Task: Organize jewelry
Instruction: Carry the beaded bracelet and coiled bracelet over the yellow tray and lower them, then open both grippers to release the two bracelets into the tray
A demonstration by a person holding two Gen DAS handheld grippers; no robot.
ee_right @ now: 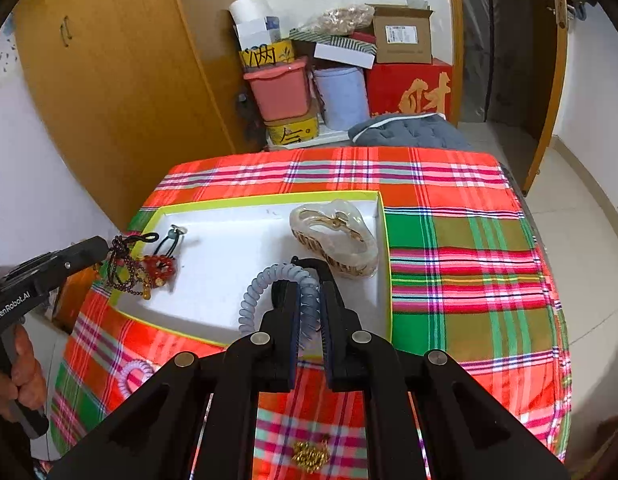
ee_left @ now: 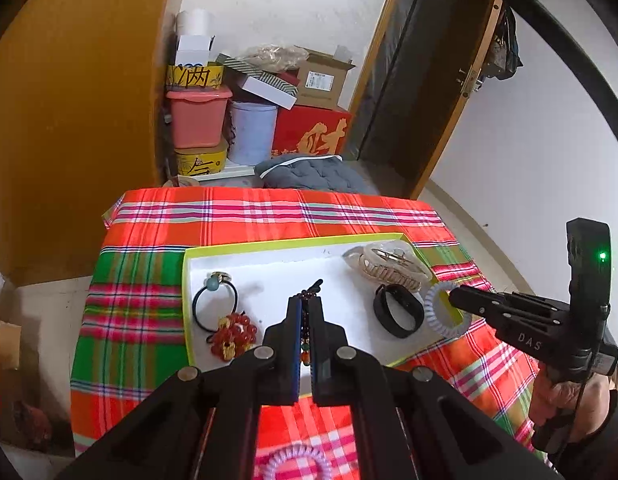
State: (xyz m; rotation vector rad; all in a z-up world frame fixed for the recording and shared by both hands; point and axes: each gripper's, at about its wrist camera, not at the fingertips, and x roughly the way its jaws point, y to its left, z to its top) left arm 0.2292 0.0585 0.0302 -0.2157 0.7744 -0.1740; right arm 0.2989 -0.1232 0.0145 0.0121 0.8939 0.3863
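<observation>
A white tray with a yellow-green rim (ee_left: 293, 242) (ee_right: 269, 198) lies on a plaid tablecloth. My left gripper (ee_left: 305, 300) (ee_right: 103, 248) is shut on a dark bead strand (ee_left: 315, 286) (ee_right: 125, 268) and holds it over the tray's near-left part. My right gripper (ee_right: 307, 286) (ee_left: 453, 296) is shut on a pale blue spiral hair tie (ee_right: 265, 280) (ee_left: 443, 308) at the tray's right edge. In the tray lie a black hair tie with a teal bead (ee_left: 215, 300), a red bead bracelet (ee_left: 233, 334) (ee_right: 161, 268), a translucent claw clip (ee_left: 385, 266) (ee_right: 337, 240) and a black band (ee_left: 397, 310).
On the cloth in front of the tray lie a pink spiral hair tie (ee_left: 299, 462) (ee_right: 135, 374) and a small gold chain (ee_right: 311, 456). Behind the table are a grey cushion (ee_left: 309, 172), stacked boxes and tubs (ee_left: 249, 100), a wooden wardrobe at left and an open door at right.
</observation>
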